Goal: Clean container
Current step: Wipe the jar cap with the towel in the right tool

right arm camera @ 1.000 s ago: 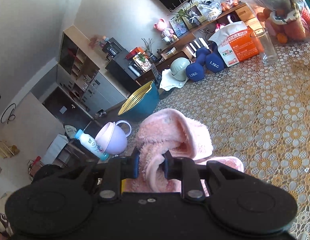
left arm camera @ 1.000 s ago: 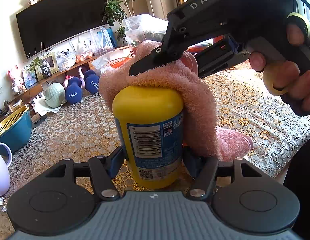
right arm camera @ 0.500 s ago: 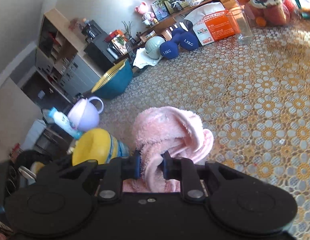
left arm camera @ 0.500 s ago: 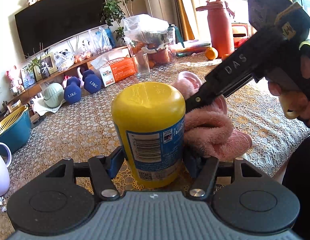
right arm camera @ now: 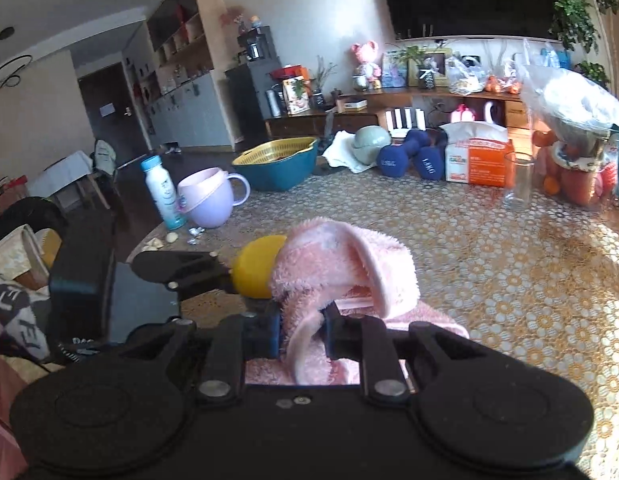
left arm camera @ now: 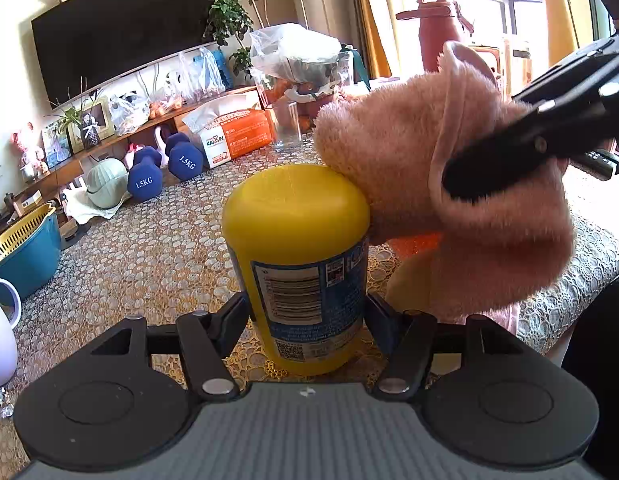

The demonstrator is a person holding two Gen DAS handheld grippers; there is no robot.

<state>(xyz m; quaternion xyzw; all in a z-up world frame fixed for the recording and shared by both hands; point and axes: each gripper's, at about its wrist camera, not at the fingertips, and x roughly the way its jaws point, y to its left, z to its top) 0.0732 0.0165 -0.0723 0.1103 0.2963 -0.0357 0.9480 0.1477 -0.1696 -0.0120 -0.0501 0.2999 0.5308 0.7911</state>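
Note:
A yellow container (left arm camera: pixel 297 240) with a blue label stands upright on the lace-covered table (left arm camera: pixel 149 256). My left gripper (left arm camera: pixel 305 316) is shut on its lower body. A fluffy pink cloth (left arm camera: pixel 449 216) presses against the container's upper right shoulder. My right gripper (right arm camera: pixel 302 330) is shut on that pink cloth (right arm camera: pixel 333 268), and one of its black fingers (left arm camera: pixel 509 160) crosses the cloth in the left wrist view. In the right wrist view the yellow container (right arm camera: pixel 255 270) peeks out to the left of the cloth, and the left gripper's body (right arm camera: pixel 121 280) reaches in from the left.
An empty glass (right arm camera: pixel 517 178), an orange tissue box (right arm camera: pixel 481 160) and a bagged fruit basket (right arm camera: pixel 573 160) stand at the table's far side. Two blue dumbbells (left arm camera: pixel 165 170), a teal basket (right arm camera: pixel 277 164), a lilac mug (right arm camera: pixel 209 200) and a white bottle (right arm camera: pixel 161 190) sit to the left.
The right gripper has swung the pink cloth from low beside the container up to its top right shoulder. The left gripper and the container have stayed put.

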